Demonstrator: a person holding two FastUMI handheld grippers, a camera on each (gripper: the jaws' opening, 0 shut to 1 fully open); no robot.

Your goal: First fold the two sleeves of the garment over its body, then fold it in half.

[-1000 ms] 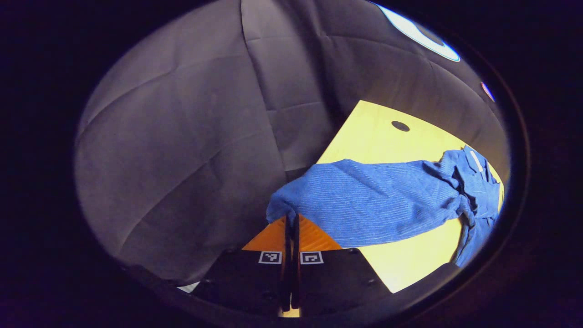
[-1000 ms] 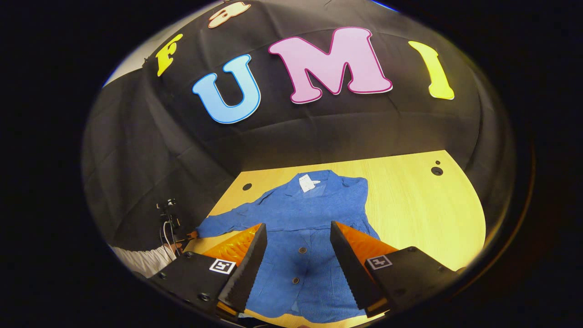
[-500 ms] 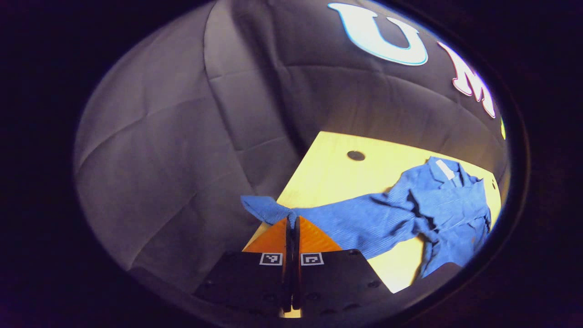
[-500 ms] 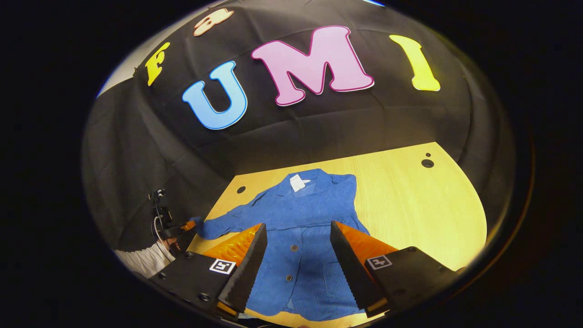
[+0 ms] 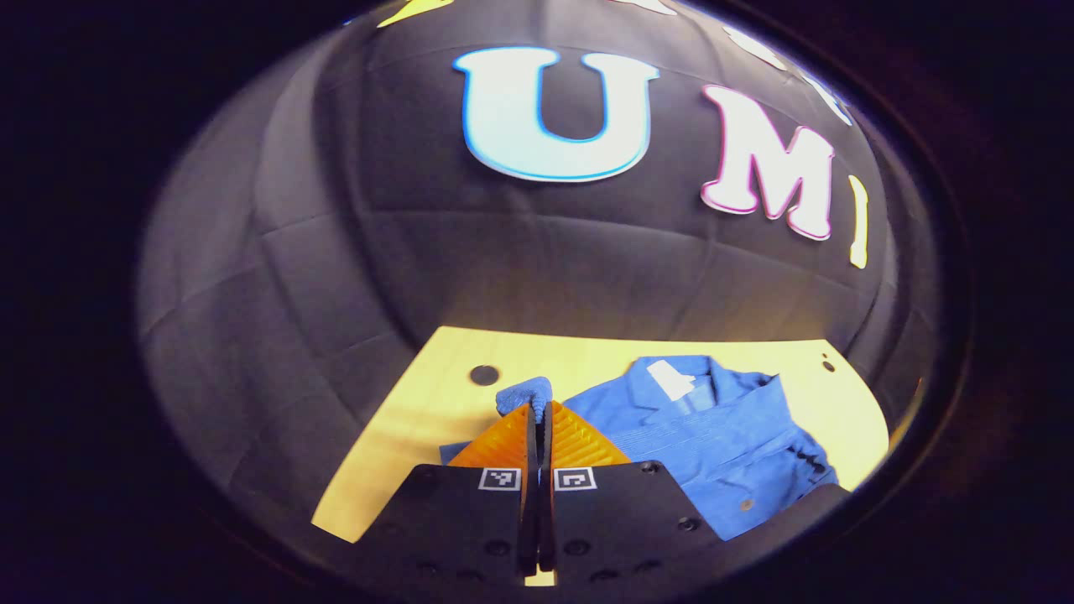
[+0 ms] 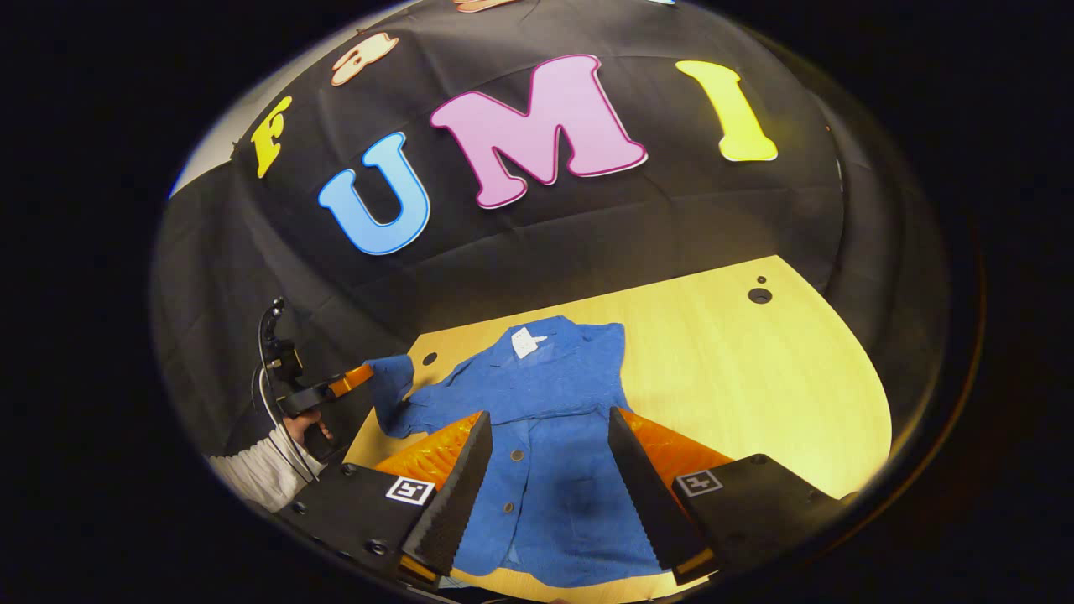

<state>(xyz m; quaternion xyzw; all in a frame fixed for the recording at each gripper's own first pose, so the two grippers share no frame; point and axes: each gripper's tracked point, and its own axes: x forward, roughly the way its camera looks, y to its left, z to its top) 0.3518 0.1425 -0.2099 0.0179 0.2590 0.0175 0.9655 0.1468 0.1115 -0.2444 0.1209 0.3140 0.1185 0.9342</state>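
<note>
Left gripper view: the left tool (image 5: 538, 411) is clenched, its two orange fingers (image 5: 503, 443) pressed together with the cuff of a blue sleeve (image 5: 524, 394) pinched between their tips. The cuff bunches just above the fingertips, raised off the yellow wooden surface (image 5: 403, 419). The rest of the blue jacket (image 5: 713, 445) lies flat on the surface to the right of the tool, collar toward the far edge with a white tag (image 5: 671, 379) at the neck. A dark round hole (image 5: 484, 375) sits in the surface just left of the cuff.

Right gripper view: the right tool (image 6: 550, 445) is released, its fingers spread wide with nothing between them, held above the jacket's lower front (image 6: 554, 486). Buttons (image 6: 518, 455) run down the jacket's middle. The jacket lies on the surface (image 6: 755, 386) with its collar away from the camera. At the left, the left tool (image 6: 357, 379), held by a hand (image 6: 302, 428) in a white sleeve (image 6: 256, 478), grips the jacket's sleeve (image 6: 390, 390), lifted clear of the surface near its left edge.
</note>
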